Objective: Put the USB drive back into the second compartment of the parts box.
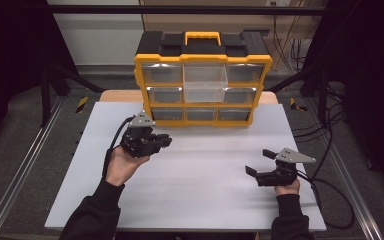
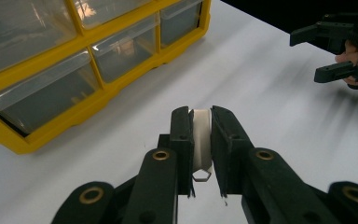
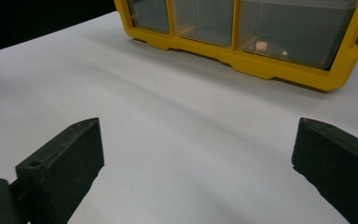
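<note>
The left gripper has its fingers clamped on a small white plastic disc-shaped part, held above the white table near the yellow drawer organiser. Pickup looks done; stowing remains. The right gripper waits wide open, empty.

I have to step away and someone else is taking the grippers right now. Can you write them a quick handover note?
Left gripper: shut on a small white part, held above the table in front of the organizer's bottom-left drawers.
Right gripper: open, holding nothing, low over the table's right side.
Organizer: yellow and black, upright at the back of the table; the top-middle drawer is pulled out, the others look closed.
Done: the part is gripped and off the table.
Left: probably put the part in the pulled-out drawer, then push it shut. The right gripper is free to help.
</note>
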